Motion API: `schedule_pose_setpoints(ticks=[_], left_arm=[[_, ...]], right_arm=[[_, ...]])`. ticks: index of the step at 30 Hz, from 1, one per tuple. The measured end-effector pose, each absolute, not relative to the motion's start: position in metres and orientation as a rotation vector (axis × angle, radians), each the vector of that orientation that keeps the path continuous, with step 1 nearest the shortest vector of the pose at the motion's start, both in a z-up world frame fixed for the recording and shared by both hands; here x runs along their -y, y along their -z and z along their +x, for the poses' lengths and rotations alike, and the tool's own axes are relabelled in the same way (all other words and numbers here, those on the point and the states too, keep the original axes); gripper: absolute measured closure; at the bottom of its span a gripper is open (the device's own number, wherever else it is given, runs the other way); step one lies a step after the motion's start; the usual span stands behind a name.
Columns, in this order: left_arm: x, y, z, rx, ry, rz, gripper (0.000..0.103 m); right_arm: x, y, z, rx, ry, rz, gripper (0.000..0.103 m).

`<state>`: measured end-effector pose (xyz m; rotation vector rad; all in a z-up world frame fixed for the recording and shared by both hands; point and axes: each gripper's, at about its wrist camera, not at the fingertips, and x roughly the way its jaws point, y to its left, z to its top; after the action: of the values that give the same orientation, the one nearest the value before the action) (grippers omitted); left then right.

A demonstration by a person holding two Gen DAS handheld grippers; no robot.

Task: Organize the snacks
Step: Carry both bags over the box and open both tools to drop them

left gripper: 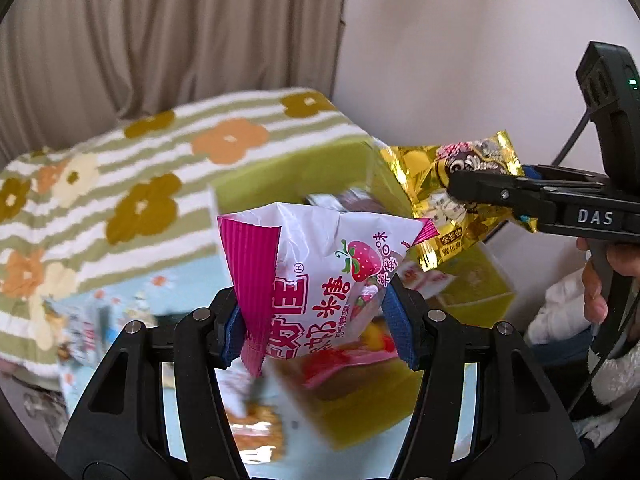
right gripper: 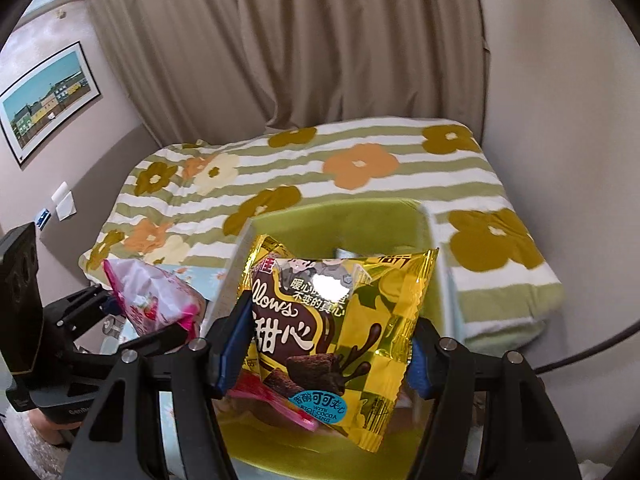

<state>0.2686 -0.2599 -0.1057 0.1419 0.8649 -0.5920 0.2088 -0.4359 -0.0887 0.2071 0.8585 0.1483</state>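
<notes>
My left gripper (left gripper: 320, 320) is shut on a pink and white strawberry candy bag (left gripper: 320, 264) and holds it above a green box (left gripper: 360, 412). My right gripper (right gripper: 320, 356) is shut on a gold chocolate snack bag (right gripper: 340, 336) over the same green box (right gripper: 340, 224). In the left wrist view the right gripper (left gripper: 480, 194) comes in from the right with the gold bag (left gripper: 452, 184). In the right wrist view the left gripper (right gripper: 160, 320) shows at the left with the pink bag (right gripper: 156, 300). Other snack packets (left gripper: 344, 356) lie inside the box.
A folded green-striped flower blanket (right gripper: 360, 168) lies behind the box on the bed. A loose snack packet (left gripper: 256, 428) lies on the light blue sheet (left gripper: 180, 288) in front. Curtains (right gripper: 280, 40) and a wall (left gripper: 460, 40) stand behind.
</notes>
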Motion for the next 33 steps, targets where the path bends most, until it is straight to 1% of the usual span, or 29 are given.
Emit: schedule_pose_setpoints(ticks=[5,7,8,9,11,20,28,32,33], left_arm=[[0.279,0.130,0.268,-0.960,0.597,0.123,0.048],[0.282,0.136,0.267,-0.990,0.604,0.121,0.043],[0.282,0.139,0.266,-1.004,0.607,0.120,0.033],[0.282,0.140,0.265,-1.011,0.609,0.118,0.016],[0.279,0.139,0.260,-1.016,0.610,0.110,0.001],[0.241,0.127,0.252,-0.983,0.523,0.065,0.001],[0.228,0.126,0.253,-0.971,0.484,0.070,0.001],[0.226,0.127,0.253,-0.970,0.481,0.068,0.001],[0.225,0.127,0.253,-0.971,0.481,0.066,0.001]], right_arm=[[0.462,0.104,0.198,-0.887,-0.122,0.254,0.042],[0.467,0.109,0.195,-0.894,-0.116,0.271,0.042],[0.468,0.111,0.193,-0.896,-0.114,0.277,0.042],[0.469,0.112,0.192,-0.898,-0.113,0.281,0.042],[0.470,0.114,0.190,-0.901,-0.118,0.286,0.042],[0.461,0.127,0.183,-0.923,-0.156,0.268,0.042],[0.450,0.141,0.186,-0.962,-0.199,0.284,0.042],[0.443,0.145,0.187,-0.993,-0.210,0.261,0.040],[0.441,0.147,0.187,-1.000,-0.204,0.252,0.039]])
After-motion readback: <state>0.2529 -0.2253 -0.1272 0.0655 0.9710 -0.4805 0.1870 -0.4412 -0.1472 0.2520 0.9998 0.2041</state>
